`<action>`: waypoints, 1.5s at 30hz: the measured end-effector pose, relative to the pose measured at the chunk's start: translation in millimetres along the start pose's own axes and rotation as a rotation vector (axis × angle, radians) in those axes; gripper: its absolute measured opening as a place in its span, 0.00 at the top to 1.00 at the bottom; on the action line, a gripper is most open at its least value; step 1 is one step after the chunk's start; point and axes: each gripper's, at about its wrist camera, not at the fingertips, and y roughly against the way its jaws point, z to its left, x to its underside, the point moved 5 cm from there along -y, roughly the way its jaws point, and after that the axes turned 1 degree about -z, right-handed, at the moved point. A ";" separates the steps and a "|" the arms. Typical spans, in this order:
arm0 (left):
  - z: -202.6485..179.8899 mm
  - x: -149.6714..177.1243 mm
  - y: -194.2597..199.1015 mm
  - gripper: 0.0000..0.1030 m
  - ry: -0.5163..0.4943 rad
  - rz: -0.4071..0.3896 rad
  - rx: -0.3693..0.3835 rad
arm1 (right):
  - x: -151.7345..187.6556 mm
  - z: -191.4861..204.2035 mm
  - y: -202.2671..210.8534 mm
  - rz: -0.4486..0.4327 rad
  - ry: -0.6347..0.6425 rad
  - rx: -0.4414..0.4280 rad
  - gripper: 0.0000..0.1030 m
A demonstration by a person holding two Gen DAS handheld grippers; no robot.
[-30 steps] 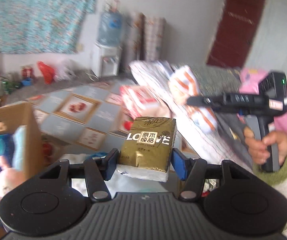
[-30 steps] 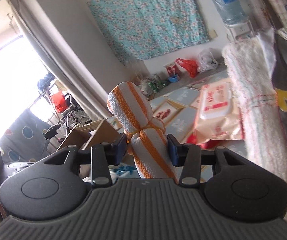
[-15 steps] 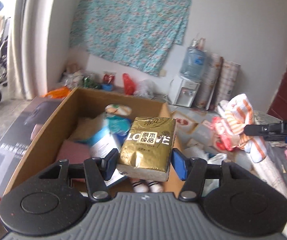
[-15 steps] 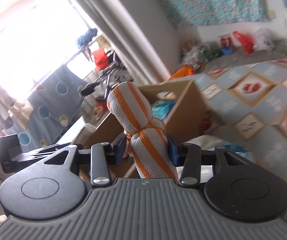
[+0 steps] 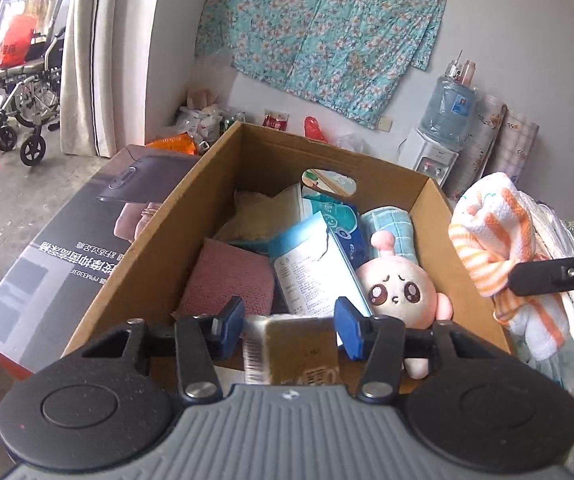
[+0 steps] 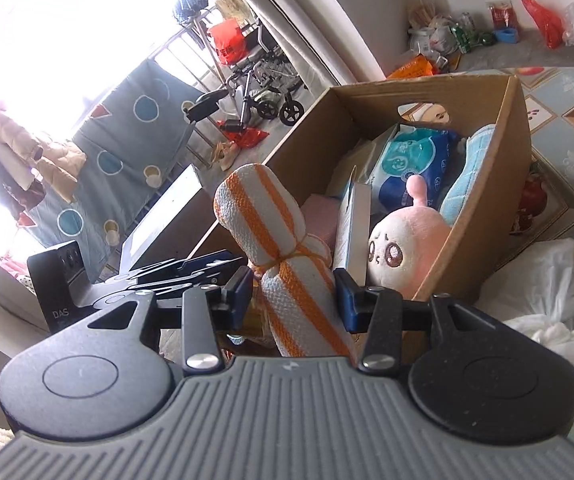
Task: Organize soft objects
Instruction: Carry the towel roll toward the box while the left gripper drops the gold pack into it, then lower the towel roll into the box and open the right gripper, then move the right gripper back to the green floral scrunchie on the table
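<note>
your left gripper (image 5: 290, 322) jaws stand released around the gold tissue pack (image 5: 299, 350) over the cardboard box (image 5: 329, 156). your right gripper (image 6: 294, 294) clenches the striped towel roll (image 6: 283, 264)

Each handheld black two-finger gripper, left (image 5: 290, 326) and right (image 6: 294, 294), has a ribbed grey front plate, two round black discs, silver pivot screws and blue padded jaws. White lettering, seemingly "DAS", marks the left unit's black body.
</note>
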 end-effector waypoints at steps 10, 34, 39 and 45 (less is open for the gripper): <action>13.5 -8.3 -3.0 0.55 0.031 -0.030 -0.006 | -5.1 -16.4 -5.8 0.018 -0.039 0.005 0.58; 46.0 5.9 84.3 0.15 0.121 -0.221 -0.015 | 24.9 6.9 -135.9 0.273 -0.335 0.032 0.57; 54.5 9.8 88.8 0.15 0.148 -0.229 0.004 | 34.0 0.5 -140.0 0.268 -0.374 0.134 0.57; 59.0 13.9 90.8 0.15 0.154 -0.234 0.021 | 39.6 -4.5 -128.8 0.246 -0.365 0.211 0.57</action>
